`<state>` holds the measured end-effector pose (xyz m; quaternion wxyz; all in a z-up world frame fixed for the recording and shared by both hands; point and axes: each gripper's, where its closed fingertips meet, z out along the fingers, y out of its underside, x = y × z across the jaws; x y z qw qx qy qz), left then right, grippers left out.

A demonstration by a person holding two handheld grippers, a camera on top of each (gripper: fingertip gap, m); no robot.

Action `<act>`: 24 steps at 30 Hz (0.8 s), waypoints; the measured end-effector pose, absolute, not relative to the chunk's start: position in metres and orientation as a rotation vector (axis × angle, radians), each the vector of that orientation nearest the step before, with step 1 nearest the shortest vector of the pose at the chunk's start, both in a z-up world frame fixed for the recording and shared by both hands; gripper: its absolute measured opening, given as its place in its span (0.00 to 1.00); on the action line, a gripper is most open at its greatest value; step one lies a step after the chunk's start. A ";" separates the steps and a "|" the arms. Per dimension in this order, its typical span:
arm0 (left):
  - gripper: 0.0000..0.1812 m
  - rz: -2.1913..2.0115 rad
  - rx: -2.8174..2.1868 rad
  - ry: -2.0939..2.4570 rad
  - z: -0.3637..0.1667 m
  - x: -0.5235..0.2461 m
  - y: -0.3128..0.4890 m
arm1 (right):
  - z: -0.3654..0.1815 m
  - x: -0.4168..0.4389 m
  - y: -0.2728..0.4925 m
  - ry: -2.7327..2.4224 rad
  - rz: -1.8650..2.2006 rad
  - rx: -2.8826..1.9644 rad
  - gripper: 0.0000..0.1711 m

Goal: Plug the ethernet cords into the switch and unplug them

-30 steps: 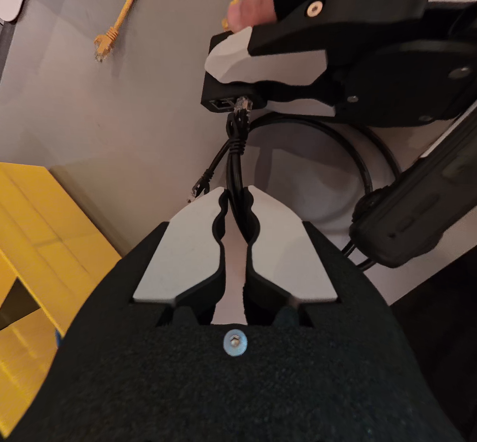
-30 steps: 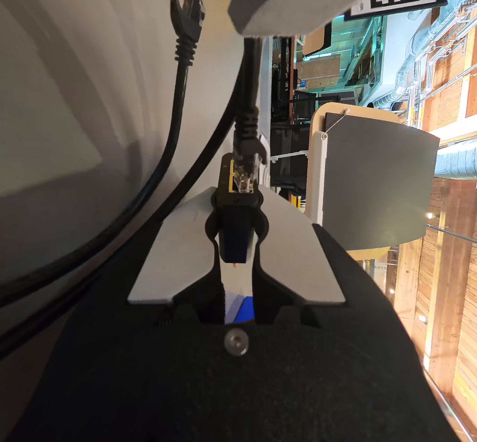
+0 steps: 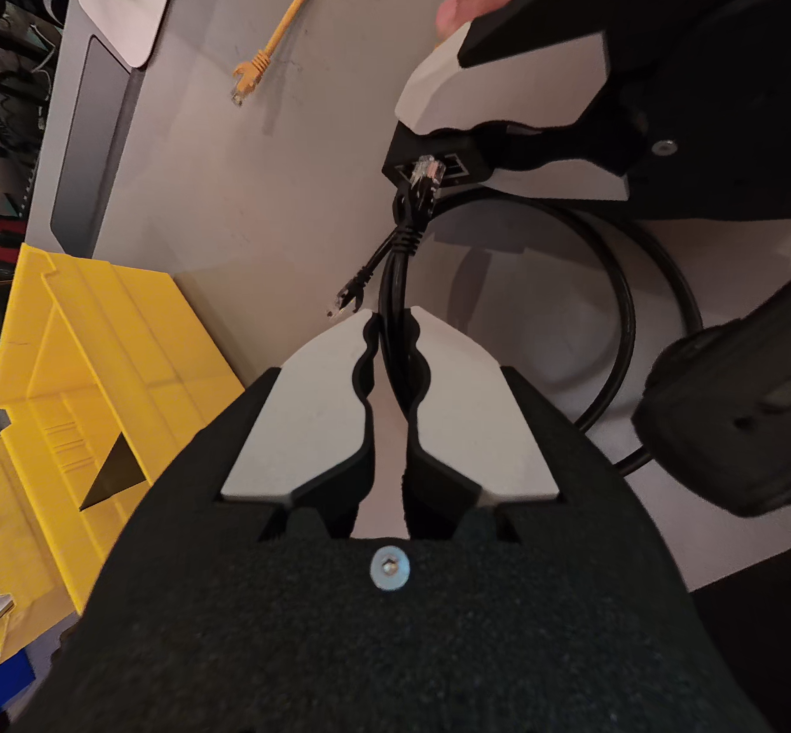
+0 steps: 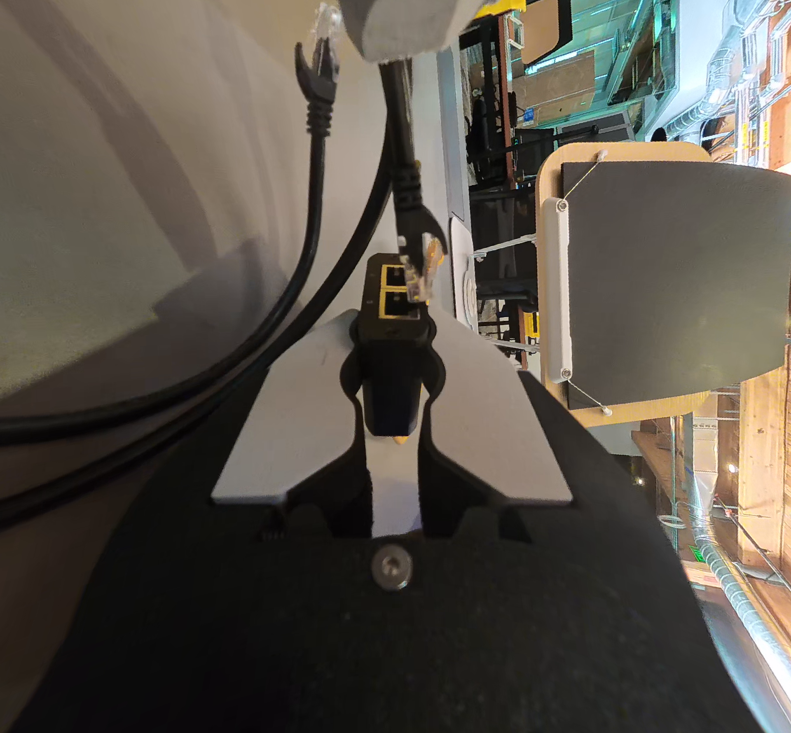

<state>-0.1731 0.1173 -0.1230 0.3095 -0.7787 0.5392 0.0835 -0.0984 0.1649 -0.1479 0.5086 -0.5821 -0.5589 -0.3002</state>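
White-padded, the left gripper (image 3: 394,327) is closed on the black cord (image 3: 396,306) a little behind its plug (image 3: 423,175), a grip that I judge leaves a short free length to steer the clear tip. The plug sits right at the port face of the switch (image 3: 432,156), not seated: in the right wrist view it hangs tilted across the two yellow-rimmed ports (image 4: 396,291), its tip just in front of them.

The right gripper (image 4: 391,338) is clamped on the switch's body (image 4: 391,374), ports facing outward toward the left one, likely to brace it against the push of insertion. The cord loops back over the bench (image 3: 214,199), and its other plug (image 3: 346,297) dangles free beside the left fingers.

Farther off, an orange cord (image 3: 257,66) lies unplugged toward the bench's far edge, and a yellow bin (image 3: 85,370) sits at the near left.

Which port is being aimed at is hard to tell. The switch's rear is hidden between the fingers.
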 end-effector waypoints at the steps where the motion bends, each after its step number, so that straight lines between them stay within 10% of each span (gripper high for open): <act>1: 0.06 0.222 -2.058 1.426 -0.123 -0.173 0.117 | -0.148 -0.098 0.165 -1.346 -0.723 -1.404 0.14; 24: 0.06 0.270 -2.089 1.489 -0.132 -0.174 0.110 | -0.149 -0.099 0.165 -1.369 -0.820 -1.377 0.14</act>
